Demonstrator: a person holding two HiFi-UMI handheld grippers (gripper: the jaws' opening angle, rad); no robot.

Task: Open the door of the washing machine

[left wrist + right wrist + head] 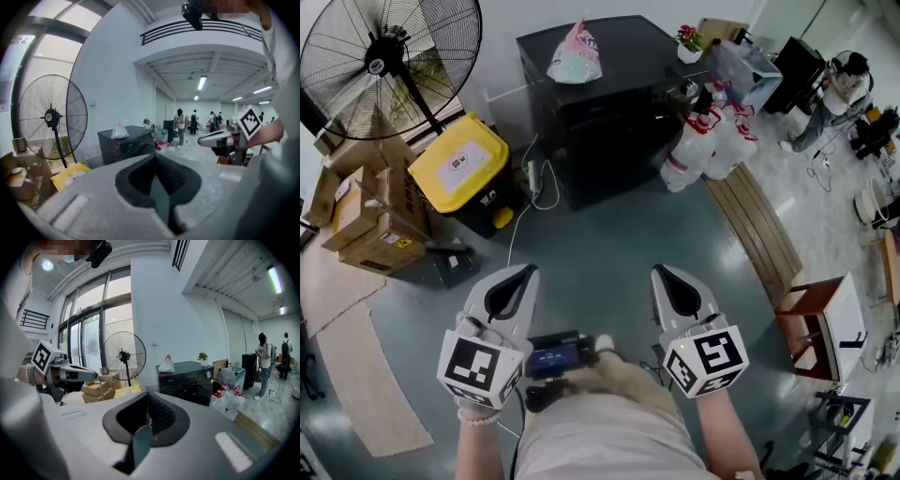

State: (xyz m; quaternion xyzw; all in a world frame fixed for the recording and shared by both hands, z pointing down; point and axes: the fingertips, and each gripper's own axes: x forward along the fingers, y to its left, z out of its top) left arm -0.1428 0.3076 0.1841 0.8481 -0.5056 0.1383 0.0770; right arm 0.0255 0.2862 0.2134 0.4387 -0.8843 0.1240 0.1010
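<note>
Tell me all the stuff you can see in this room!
washing machine: one, black, by the far wall
bag: one, pink and white, on top of the washing machine
potted plant: one, red flowers, on the machine's right corner
fan: one, black, far left
bin: one, yellow lid, under the fan
cardboard boxes: several, brown, left edge
plastic bags: several, white and red, right of the machine
bench: one, wooden, right
left tongs: grey, shut, empty
right tongs: grey, shut, empty
</note>
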